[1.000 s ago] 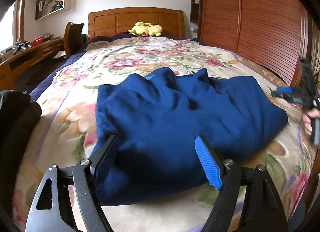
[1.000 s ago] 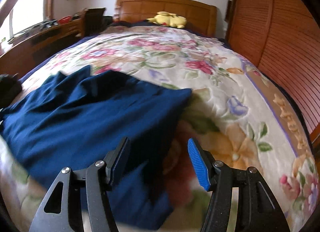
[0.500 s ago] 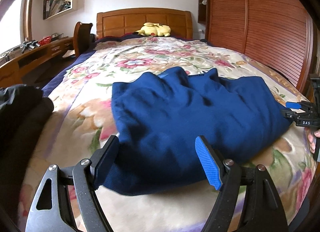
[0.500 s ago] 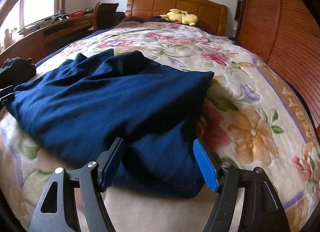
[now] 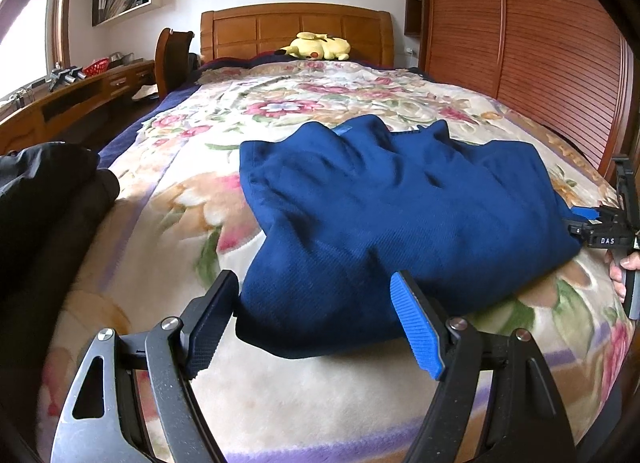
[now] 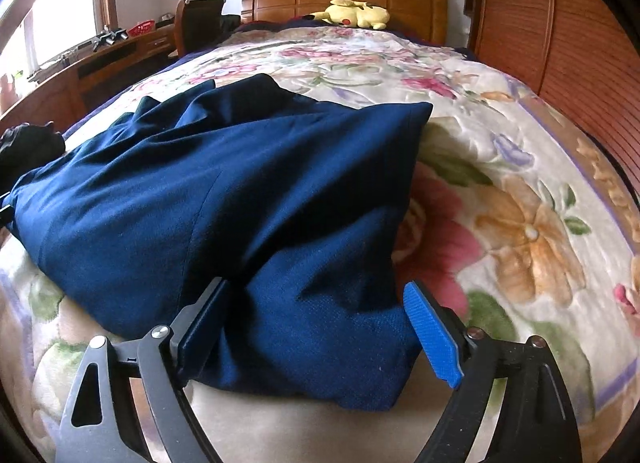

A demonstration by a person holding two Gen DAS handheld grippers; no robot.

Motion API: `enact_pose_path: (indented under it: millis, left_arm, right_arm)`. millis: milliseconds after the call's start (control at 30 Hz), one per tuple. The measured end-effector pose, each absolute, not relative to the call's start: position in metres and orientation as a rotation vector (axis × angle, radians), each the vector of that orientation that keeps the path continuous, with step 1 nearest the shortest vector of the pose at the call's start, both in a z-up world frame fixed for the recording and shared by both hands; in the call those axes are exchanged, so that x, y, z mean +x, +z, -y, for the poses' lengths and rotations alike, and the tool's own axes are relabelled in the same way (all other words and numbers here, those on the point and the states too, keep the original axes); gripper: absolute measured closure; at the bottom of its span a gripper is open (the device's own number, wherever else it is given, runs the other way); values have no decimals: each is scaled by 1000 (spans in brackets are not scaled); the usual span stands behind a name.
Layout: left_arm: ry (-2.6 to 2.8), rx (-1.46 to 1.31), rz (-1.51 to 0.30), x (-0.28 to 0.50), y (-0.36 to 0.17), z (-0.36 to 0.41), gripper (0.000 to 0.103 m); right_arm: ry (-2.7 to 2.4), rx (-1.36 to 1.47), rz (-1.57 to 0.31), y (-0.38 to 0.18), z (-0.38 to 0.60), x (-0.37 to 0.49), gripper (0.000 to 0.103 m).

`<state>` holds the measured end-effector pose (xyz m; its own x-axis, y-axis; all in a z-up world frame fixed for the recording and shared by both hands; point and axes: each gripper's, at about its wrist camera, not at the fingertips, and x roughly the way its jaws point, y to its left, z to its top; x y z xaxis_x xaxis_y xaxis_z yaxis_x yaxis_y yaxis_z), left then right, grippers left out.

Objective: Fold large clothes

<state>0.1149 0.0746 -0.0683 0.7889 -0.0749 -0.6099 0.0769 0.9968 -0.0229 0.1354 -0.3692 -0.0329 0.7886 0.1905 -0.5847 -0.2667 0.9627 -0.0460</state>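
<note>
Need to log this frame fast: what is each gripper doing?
Left gripper: open, empty, blue garment edge between its jaws.
Right gripper: jaws opening, garment corner between them, not gripped.

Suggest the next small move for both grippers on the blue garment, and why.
Probably ease both grippers forward and close on the near hem. The left gripper stands open and the right gripper is opening; each has a near corner of the blue garment between its jaws, with no pad pressing yet.

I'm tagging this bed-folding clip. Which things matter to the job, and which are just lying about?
Job: blue garment; left gripper; right gripper, jaws opening over the garment's corner.
Lying about: yellow plush toy; black clothes; floral blanket.
</note>
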Motion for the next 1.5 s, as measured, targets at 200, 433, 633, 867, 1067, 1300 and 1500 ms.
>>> enact_pose_path:
  millis: [200,433,633,867,1067,1300,1500]
  left_arm:
    - [-81,8,-659,114,-70,-74,24]
    - [-95,-4,-652,114,-70,-76,30]
    - [-99,-66,-680,116,-75,-89,56]
    - [-94,-46,-721,113,-83,-88,56]
    - [-89,-58,-684,104,-76,-89,87]
    - [-80,-22,-605,68,-60,-81,90]
    - [-133,-22,-569,11,-53,-76,90]
  right_arm:
    - [287,-89,-648,-41,374,142,15]
    - [359,-9,-676,-45,384,149,23]
    - [401,-6,-699,-45,381,150,41]
    - [389,-45,-684,-39,371,139,72]
    - [352,-48,-632,-28,370,127,82]
    - [371,-71,-573,-13,376,94,83]
    - [403,-108,-540,-11,392,43,83]
